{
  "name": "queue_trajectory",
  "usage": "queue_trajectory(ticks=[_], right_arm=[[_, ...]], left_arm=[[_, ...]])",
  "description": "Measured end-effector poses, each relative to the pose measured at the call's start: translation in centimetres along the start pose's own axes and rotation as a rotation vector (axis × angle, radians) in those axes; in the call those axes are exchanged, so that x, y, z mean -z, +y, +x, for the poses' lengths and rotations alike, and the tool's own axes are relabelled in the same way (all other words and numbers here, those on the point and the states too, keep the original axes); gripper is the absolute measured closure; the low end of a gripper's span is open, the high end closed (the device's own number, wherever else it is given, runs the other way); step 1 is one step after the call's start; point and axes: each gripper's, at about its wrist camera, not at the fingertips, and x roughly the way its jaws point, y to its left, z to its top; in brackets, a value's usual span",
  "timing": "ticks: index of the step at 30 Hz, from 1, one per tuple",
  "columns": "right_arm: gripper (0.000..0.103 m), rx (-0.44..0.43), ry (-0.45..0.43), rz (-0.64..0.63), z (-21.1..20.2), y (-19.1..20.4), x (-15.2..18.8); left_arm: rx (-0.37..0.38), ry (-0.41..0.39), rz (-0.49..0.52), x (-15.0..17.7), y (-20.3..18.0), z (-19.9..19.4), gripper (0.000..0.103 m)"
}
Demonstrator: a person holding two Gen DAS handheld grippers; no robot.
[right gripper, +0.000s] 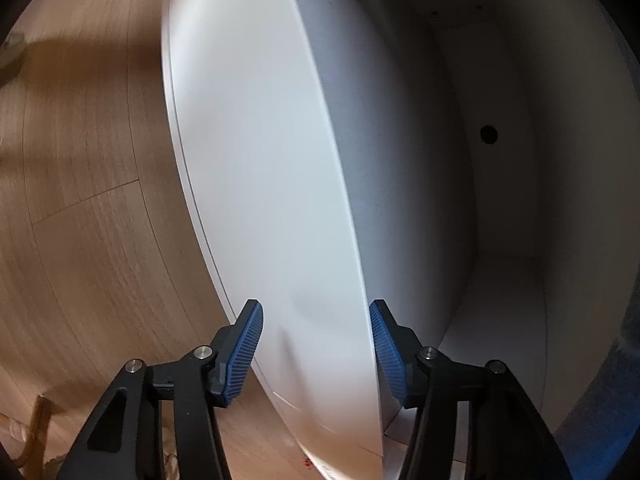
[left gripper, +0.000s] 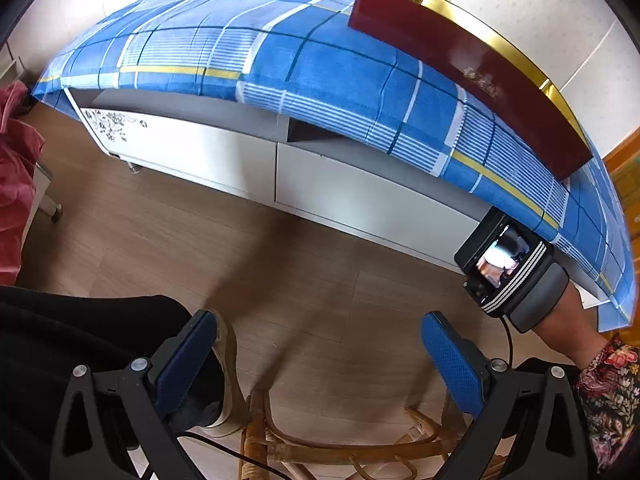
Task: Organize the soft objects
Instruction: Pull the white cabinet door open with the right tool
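The right gripper's (right gripper: pixel 316 348) fingers straddle the top edge of a white drawer front (right gripper: pixel 272 208), pads not clearly pressing it. The left gripper's (left gripper: pixel 320 360) fingers stand spread over the wood floor (left gripper: pixel 280 264). A blue checked cloth (left gripper: pixel 328 68) drapes the white cabinet's (left gripper: pixel 360 192) top, under a dark red box (left gripper: pixel 460 68).

Checked cotton cloth (left gripper: pixel 320 64) is draping a smooth matt-white cabinet (left gripper: pixel 360 196); wood-grain floor (left gripper: pixel 280 272) is gleaming softly, ribbed blue rubber pads (right gripper: pixel 244 352) showing.
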Motion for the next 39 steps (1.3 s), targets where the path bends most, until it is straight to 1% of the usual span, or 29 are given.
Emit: queue_trajectory(ticks=[2, 4, 6, 7, 9, 11, 15, 17, 20, 22, 23, 24, 27, 29, 31, 32, 36, 37, 38, 39], right_arm=[[0.047, -0.018, 0.007, 0.033, 0.3, -0.6, -0.5], [0.047, -0.026, 0.009, 0.035, -0.2, -1.0, -0.6], [0.047, -0.005, 0.01, -0.03, -0.2, -0.4, -0.5], [0.047, 0.025, 0.005, -0.097, 0.0, 0.6, -0.3], [0.047, 0.053, -0.007, -0.15, -0.1, 1.3, 0.0], [0.047, 0.053, -0.012, -0.161, -0.4, 1.5, -0.3], [0.047, 0.059, -0.022, -0.198, -1.1, 1.8, 0.2], [0.047, 0.068, -0.023, -0.216, -1.0, 2.9, 0.8], [0.047, 0.057, -0.021, -0.213, -1.7, 3.4, 1.1], [0.047, 0.056, -0.023, -0.226, -2.2, 3.9, 1.4], [0.047, 0.057, -0.024, -0.23, -2.4, 4.1, 1.5], [0.047, 0.053, -0.025, -0.23, -2.8, 4.2, 1.5], [0.047, 0.04, -0.026, -0.237, -3.5, 4.9, 1.8], [0.047, 0.033, -0.031, -0.25, -4.1, 5.3, 2.1], [0.047, 0.023, -0.035, -0.27, -4.8, 5.9, 2.6], [0.047, 0.021, -0.036, -0.279, -5.0, 6.2, 2.7], [0.047, 0.014, -0.044, -0.326, -5.6, 7.0, 3.6], [0.047, 0.009, -0.046, -0.335, -5.7, 7.0, 3.7], [0.047, 0.001, -0.047, -0.338, -6.0, 7.1, 3.9], [0.047, -0.004, -0.047, -0.337, -6.2, 7.4, 4.1]], left_arm=[[0.013, 0.008, -0.006, 0.0, 0.1, 0.3, 0.0], [0.015, 0.008, 0.008, 0.0, -0.2, 0.3, 0.0], [-0.001, -0.002, 0.035, 0.1, -0.5, 0.3, 0.0], [-0.007, -0.003, 0.041, 0.1, -0.7, 0.2, 0.0], [-0.023, 0.001, 0.054, 0.1, -0.9, 0.3, 0.0], [-0.024, 0.005, 0.047, 0.0, -0.7, 0.3, 0.0], [-0.016, 0.004, 0.01, -0.2, 0.1, 0.4, 0.0], [-0.023, 0.008, 0.008, -0.3, 0.2, 0.4, 0.0], [-0.04, 0.001, 0.029, -0.7, -0.2, 0.2, 0.0], [-0.083, -0.025, 0.076, -1.3, -1.0, 0.2, 0.0], [-0.119, -0.032, 0.106, -1.9, -1.6, 0.4, 0.0], [-0.132, -0.031, 0.122, -2.3, -2.0, 0.8, 0.0], [-0.149, -0.008, 0.169, -3.9, -3.0, 3.1, 0.0], [-0.147, 0.006, 0.23, -4.3, -3.7, 4.9, 0.0], [-0.169, 0.004, 0.367, -4.2, -5.0, 6.7, 0.0], [-0.172, 0.005, 0.452, -4.0, -5.9, 7.7, 0.0], [-0.083, 0.032, 0.672, -3.4, -8.1, 10.2, 0.0], [-0.069, 0.032, 0.712, -3.7, -8.5, 10.7, 0.0], [-0.072, 0.031, 0.748, -3.5, -8.8, 11.3, 0.0], [-0.092, 0.038, 0.776, -3.5, -9.2, 12.2, 0.0]])
